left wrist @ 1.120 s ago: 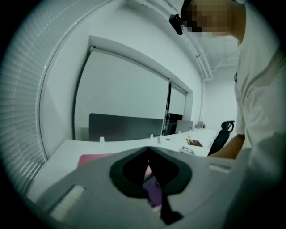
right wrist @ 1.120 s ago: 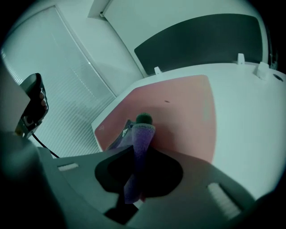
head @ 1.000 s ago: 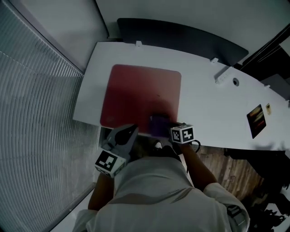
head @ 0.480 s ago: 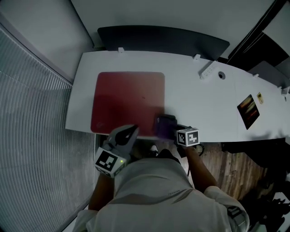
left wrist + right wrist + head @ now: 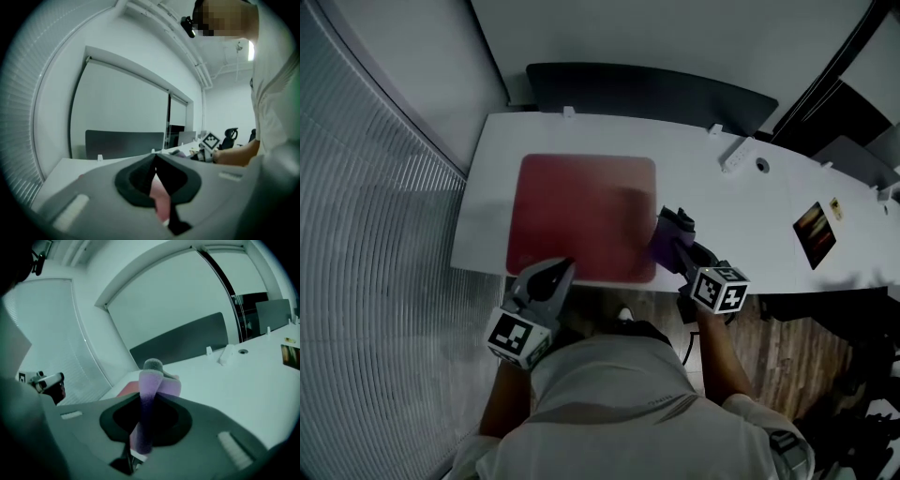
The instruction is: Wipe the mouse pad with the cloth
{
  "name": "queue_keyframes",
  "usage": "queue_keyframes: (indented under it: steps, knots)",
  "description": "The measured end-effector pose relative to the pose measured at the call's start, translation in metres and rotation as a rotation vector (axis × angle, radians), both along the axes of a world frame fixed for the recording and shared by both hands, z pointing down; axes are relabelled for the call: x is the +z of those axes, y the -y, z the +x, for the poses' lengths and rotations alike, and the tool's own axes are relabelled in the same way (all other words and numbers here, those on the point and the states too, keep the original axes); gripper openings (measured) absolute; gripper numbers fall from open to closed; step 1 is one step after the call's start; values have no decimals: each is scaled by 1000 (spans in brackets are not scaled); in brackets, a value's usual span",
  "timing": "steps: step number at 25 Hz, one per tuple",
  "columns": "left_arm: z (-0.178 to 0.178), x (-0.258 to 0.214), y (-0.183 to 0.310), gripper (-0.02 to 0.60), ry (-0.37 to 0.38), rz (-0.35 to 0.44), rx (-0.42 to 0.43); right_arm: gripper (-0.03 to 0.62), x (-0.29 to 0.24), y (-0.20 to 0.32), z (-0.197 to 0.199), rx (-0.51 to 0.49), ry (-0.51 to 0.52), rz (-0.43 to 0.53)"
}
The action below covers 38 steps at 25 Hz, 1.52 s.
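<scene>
Your right tongs (image 5: 142,414) are clenched on the purple fuzzy cloth (image 5: 150,380), which stands up between them as a soft folded wad. The cloth sits at the right edge of the red rectangular mouse pad (image 5: 579,214), towards its near corner, partly over the smooth white desk (image 5: 727,220). Your left tongs (image 5: 154,160) are closed tip to tip with nothing between them. They point at the pad's near edge, left of its middle, and you cannot tell whether they touch it. The pad is flat and matte with rounded corners. Beyond the pad's far edge a dark grey panel (image 5: 652,92) runs along the back of the desk. Well right of the pad lie a small white block (image 5: 733,158), a round hole (image 5: 761,165) and a dark card (image 5: 815,233). Slatted blinds (image 5: 375,253) fill the space left of the pad.
</scene>
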<state>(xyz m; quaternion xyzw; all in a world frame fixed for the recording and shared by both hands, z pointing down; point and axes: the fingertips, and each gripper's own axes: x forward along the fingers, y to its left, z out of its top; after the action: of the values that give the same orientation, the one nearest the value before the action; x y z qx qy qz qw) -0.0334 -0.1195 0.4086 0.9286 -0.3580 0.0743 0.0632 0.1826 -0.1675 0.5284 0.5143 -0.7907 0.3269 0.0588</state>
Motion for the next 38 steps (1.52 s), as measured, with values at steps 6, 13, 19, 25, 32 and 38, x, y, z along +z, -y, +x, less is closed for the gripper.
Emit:
queue_keyframes:
  steps: [6, 13, 19, 25, 32, 38]
  knots:
    - [-64, -30, -3, 0, -10, 21, -42, 49, -92, 5, -71, -15, 34, 221]
    - [-127, -49, -3, 0, 12, 83, -48, 48, -142, -3, -149, -91, -4, 351]
    - [-162, -60, 4, 0, -8, 102, -41, 48, -146, -2, -198, -140, -38, 382]
    - [-166, -60, 10, 0, -14, 124, -19, 48, -145, -6, -203, -139, -64, 367]
    - [-154, -57, 16, 0, -52, 101, 0, 48, -145, -5, -196, -138, -67, 364]
    - [-144, -58, 20, 0, -88, 85, 27, 48, -146, -8, -190, -152, -75, 358]
